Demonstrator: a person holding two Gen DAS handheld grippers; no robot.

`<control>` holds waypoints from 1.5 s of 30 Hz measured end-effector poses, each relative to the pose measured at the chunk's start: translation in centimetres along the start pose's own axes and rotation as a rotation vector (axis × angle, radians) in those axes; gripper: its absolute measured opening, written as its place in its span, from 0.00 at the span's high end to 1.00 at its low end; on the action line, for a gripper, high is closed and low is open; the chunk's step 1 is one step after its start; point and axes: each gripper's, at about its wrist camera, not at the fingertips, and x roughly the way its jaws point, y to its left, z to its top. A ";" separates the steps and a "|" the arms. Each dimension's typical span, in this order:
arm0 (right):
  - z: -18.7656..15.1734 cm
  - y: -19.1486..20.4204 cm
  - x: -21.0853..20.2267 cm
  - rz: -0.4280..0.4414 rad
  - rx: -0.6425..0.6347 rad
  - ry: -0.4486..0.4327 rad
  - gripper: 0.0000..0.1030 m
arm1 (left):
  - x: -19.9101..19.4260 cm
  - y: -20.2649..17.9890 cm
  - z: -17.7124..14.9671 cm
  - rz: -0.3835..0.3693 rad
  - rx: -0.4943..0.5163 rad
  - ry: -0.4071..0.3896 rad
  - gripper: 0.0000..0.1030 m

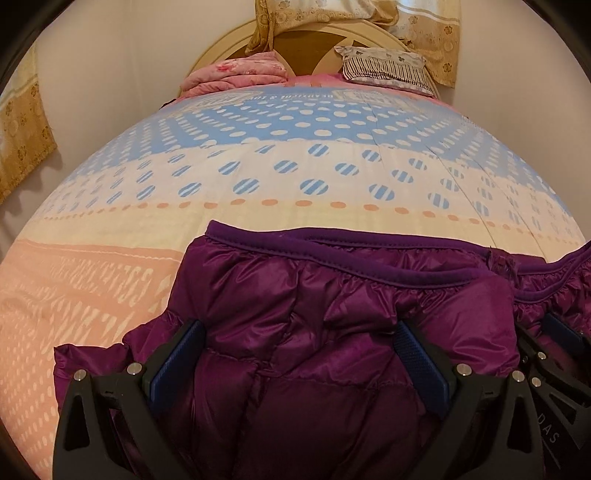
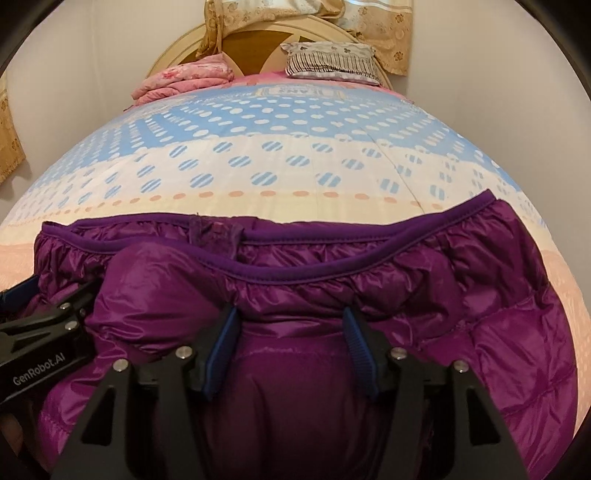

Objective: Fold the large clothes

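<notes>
Purple puffer jacket lies bunched on the near end of the bed, collar edge toward the headboard. It fills the lower half of both wrist views.

Left gripper: jaws spread wide over a puffed fold of the jacket; the blue pads stand at either side of the fabric, which bulges up between them. Not clamped, as far as the left view shows.

Right gripper: jaws apart, released; jacket fabric sits between and below the pads, which do not squeeze it. The two grippers are just beside each other; each shows at the edge of the other's view.

Surroundings: bed cover with blue and white dots, cream band, peach band near the jacket. Far end: folded pink blanket on the left, striped pillow on the right, both well apart from the jacket. Gold floral curtain hangs over the headboard. Open bed cover lies between jacket and bedding.
</notes>
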 end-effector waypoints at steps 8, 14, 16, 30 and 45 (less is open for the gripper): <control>0.0 0.1 0.3 -0.009 -0.009 0.011 0.40 | 0.4 -0.8 0.2 0.002 0.019 0.031 0.01; -0.3 -0.7 -2.2 0.046 0.015 0.031 0.40 | -5.8 1.6 -1.0 -0.033 0.051 -0.027 0.01; -1.4 -0.6 -5.2 0.051 0.008 -0.022 0.38 | -8.3 3.0 -2.7 -0.033 0.057 -0.058 0.01; -6.1 1.8 -5.4 -0.027 -0.088 -0.044 0.29 | -7.4 3.7 -8.0 0.036 0.061 -0.070 0.01; -11.4 3.0 -10.2 -0.015 -0.077 -0.085 0.21 | -10.5 12.7 -13.5 -0.091 -0.200 -0.014 0.01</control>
